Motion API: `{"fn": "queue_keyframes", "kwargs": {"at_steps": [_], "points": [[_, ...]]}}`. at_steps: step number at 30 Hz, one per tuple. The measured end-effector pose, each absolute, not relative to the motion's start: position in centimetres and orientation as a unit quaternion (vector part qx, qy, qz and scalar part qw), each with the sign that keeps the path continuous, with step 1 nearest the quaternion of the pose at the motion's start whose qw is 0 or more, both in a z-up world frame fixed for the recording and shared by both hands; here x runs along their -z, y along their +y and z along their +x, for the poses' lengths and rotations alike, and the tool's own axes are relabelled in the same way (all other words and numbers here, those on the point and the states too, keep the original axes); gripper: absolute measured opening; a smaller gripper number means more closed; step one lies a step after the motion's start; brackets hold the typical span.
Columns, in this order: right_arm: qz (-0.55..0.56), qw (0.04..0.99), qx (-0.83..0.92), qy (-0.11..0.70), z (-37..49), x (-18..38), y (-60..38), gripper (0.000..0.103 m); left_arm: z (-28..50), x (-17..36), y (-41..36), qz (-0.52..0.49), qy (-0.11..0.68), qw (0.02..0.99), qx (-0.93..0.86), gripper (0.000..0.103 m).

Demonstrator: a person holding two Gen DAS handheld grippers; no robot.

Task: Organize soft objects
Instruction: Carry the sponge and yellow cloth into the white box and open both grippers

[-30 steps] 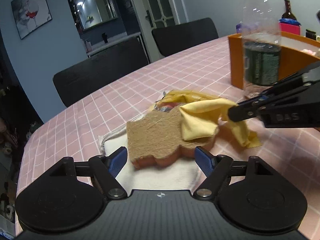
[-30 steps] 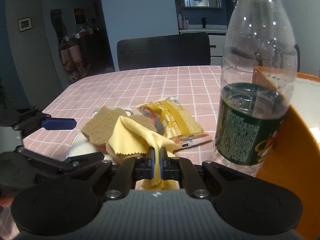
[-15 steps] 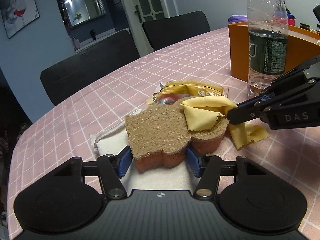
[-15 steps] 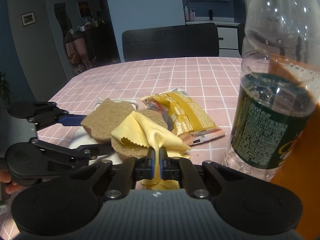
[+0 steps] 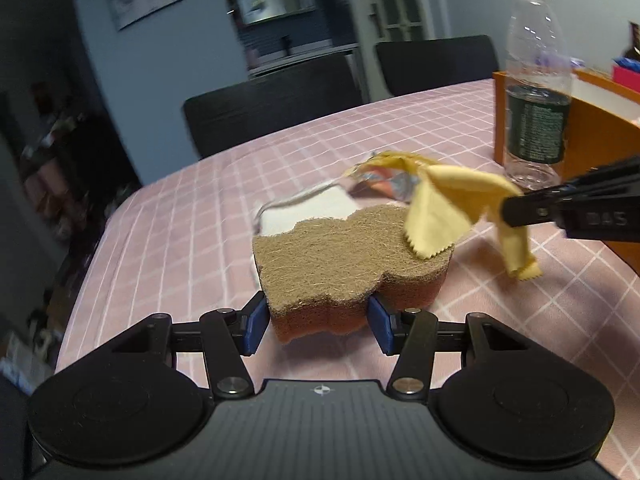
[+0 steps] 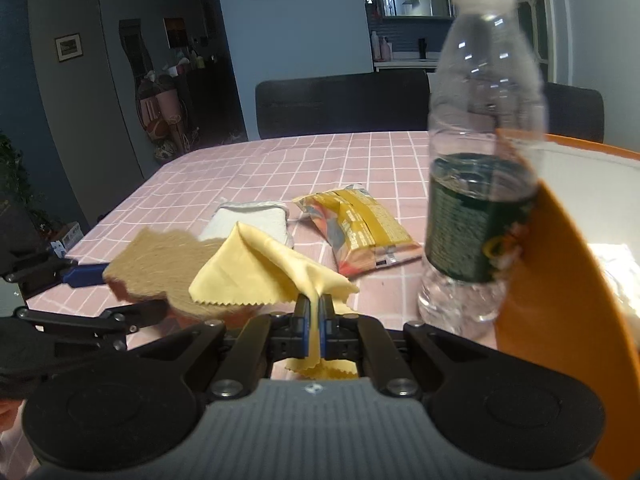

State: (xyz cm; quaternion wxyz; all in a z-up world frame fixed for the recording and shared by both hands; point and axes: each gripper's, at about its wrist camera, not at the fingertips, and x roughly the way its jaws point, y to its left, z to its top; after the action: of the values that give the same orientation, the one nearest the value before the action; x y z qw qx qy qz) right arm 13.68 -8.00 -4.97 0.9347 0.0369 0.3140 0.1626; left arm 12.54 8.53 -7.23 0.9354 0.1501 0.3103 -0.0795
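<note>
With both tools loaded, the step in hand looked like the carry to the container: the left gripper [image 5: 316, 322] was clamped across the near end of the sponge [image 5: 340, 252], its blue pads pressed to the sponge's two sides at the lower centre of the left view, and the sponge seemed raised off the table [image 5: 192, 216], though the blur made that hard to confirm. At the bottom centre of the right view the right gripper [image 6: 314, 334] was pinched tight on a fold of the yellow cloth [image 6: 260, 272], one zigzag-edged corner hanging below the jaws and the rest draped forward, touching the sponge's far corner. Next, I judged, each piece had to travel toward the orange bin [image 6: 560, 264] at the right edge and be let go over its open top. Beyond the sponge lay a white cloth [image 6: 248, 222] flat on the table, and just beside it a snack packet [image 6: 356, 232]. Between these and the bin stood a water bottle [image 6: 480, 160], upright and close against the bin's near wall; it narrowed the route and would tip easily if brushed. Open table lay to the left and toward the far chairs [image 6: 344, 108], so rising above the bottle looked the freer path.
</note>
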Motion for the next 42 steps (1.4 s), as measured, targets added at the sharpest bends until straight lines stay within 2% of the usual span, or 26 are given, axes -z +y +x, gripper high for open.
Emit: {"fn": "queue_keyframes", "kwargs": {"at_steps": [7,15,30,37,42], "points": [[0.042,0.939,-0.173,0.295,9.0,2.7,-9.7,0.001,8.2,6.5,9.6,0.099,0.319,0.942,0.034,0.060],[0.044,0.948,-0.179,0.259,4.3,0.3,-11.7,0.001,4.4,5.6,8.5,0.089,0.322,0.942,0.026,0.060],[0.071,0.970,-0.135,0.187,-0.7,-4.6,-19.5,0.001,0.6,1.2,3.0,0.095,0.238,0.963,0.087,0.060],[0.069,0.971,-0.099,0.206,0.1,-6.9,-25.0,0.001,1.4,-0.7,-1.0,0.102,0.195,0.965,0.142,0.060],[0.054,0.970,-0.073,0.225,2.2,-8.2,-28.0,0.001,2.2,-2.1,-5.2,0.144,0.156,0.959,0.188,0.060]]}}
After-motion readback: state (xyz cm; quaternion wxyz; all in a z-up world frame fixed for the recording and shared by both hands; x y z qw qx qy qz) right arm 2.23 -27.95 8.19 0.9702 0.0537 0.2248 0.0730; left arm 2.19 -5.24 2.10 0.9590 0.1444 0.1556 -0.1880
